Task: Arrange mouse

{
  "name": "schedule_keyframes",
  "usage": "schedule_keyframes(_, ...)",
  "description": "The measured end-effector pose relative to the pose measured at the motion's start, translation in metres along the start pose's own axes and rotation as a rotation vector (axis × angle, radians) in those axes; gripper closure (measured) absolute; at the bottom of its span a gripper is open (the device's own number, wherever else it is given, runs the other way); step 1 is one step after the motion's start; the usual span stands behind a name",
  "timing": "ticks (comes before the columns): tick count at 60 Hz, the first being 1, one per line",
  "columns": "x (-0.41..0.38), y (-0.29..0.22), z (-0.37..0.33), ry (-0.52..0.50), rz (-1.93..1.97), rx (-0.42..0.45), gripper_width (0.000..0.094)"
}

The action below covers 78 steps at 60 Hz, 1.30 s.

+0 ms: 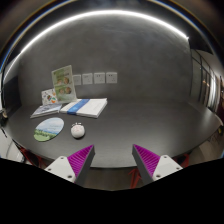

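A small white mouse (77, 130) lies on the dark grey table (140, 125), beside a round green-and-white mouse pad (48, 129) that lies to its left. My gripper (113, 158) is open and empty, its two magenta pads spread wide. The mouse is well ahead of the left finger (78, 158) and apart from it. Nothing stands between the fingers.
An open book (84, 107) lies beyond the mouse, with a booklet (49, 98) to its left. A green poster (63, 80) and several white wall sockets (97, 77) are on the wall behind. The table spreads out ahead of the right finger (148, 157).
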<state>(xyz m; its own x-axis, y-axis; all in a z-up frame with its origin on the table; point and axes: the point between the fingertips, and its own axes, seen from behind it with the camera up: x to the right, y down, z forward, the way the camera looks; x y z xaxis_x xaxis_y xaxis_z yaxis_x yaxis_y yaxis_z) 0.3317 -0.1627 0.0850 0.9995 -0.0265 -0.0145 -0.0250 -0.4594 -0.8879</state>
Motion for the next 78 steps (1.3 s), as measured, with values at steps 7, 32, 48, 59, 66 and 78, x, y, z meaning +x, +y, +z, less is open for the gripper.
schedule_keyframes(7, -0.003, 0.002, 0.003, -0.019, 0.000, -0.006, 0.0116)
schedule_keyframes(32, -0.110, 0.024, 0.064, -0.184, -0.040, -0.045, 0.0114)
schedule_keyframes(48, -0.145, 0.026, 0.154, -0.074, -0.053, -0.080, 0.0116)
schedule_keyframes(59, -0.150, 0.011, 0.195, -0.052, -0.011, -0.102, 0.0104)
schedule_keyframes(66, -0.148, 0.002, 0.215, -0.038, -0.004, -0.117, 0.0112)
schedule_keyframes(78, -0.141, -0.005, 0.227, -0.022, 0.024, -0.122, 0.0372)
